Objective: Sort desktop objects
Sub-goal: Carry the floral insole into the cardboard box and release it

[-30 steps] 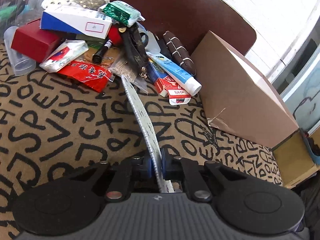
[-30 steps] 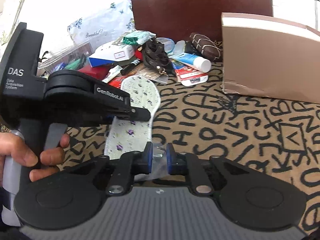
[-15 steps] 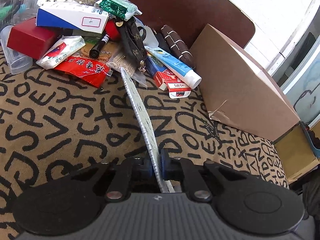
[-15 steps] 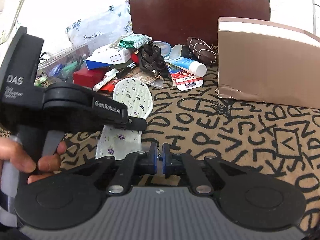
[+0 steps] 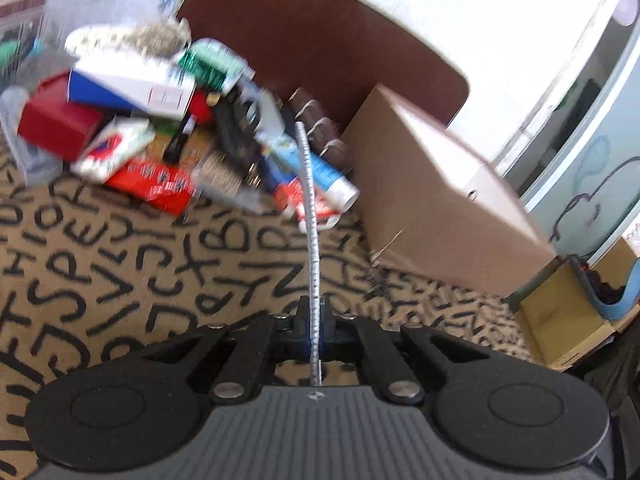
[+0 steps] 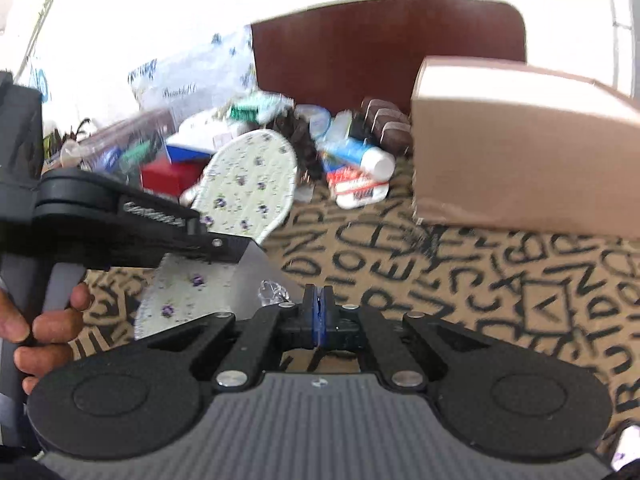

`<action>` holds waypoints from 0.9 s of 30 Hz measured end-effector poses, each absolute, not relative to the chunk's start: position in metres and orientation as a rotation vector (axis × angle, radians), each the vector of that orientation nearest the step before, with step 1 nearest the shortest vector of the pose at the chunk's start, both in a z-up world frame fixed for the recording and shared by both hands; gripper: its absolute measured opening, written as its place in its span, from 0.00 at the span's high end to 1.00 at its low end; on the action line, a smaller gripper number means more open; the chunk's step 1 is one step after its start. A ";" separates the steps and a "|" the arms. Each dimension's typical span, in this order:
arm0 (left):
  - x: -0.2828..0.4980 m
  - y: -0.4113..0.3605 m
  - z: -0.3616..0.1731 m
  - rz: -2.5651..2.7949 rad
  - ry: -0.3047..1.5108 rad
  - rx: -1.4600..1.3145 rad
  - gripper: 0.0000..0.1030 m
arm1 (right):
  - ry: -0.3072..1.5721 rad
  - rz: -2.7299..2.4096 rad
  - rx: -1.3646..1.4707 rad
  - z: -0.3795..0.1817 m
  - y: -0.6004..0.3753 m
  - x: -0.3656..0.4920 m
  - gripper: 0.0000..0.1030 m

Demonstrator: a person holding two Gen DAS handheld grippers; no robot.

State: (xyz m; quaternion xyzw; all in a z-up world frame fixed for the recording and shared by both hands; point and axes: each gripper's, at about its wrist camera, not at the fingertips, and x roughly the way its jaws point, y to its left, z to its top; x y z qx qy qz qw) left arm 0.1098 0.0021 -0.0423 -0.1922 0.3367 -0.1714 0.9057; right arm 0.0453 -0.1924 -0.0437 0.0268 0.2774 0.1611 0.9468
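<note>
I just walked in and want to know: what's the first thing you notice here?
The flowery shoe insole stands out first, pinched by the left gripper and held above the letter-patterned tablecloth. Behind it sits a messy pile with a red box and a blue-and-white tube. A big brown cardboard box stands on the right, and the right gripper is shut on something clear and crinkly.

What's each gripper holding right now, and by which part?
Left gripper is shut on the floral insole, clamping it near its narrow heel end, seen edge-on. Right gripper is shut; whether it pinches anything cannot be told.
</note>
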 end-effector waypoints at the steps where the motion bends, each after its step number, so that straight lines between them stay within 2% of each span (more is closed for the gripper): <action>1: 0.109 0.001 -0.036 -0.363 0.682 -0.400 1.00 | 0.548 0.325 0.054 -0.037 -0.196 0.044 1.00; 8: 0.127 -0.026 0.021 -0.483 0.592 -0.409 1.00 | 0.405 0.264 0.007 0.023 -0.233 0.052 1.00; 15: 0.179 -0.086 0.069 -0.571 0.554 -0.395 1.00 | 0.330 0.142 -0.040 0.071 -0.283 0.095 1.00; 21: 0.236 -0.140 0.076 -0.578 0.593 -0.348 1.00 | 0.413 0.023 -0.081 0.071 -0.323 0.165 1.00; 27: 0.291 -0.170 0.053 -0.513 0.700 -0.262 1.00 | 0.587 -0.013 -0.066 0.040 -0.354 0.232 1.00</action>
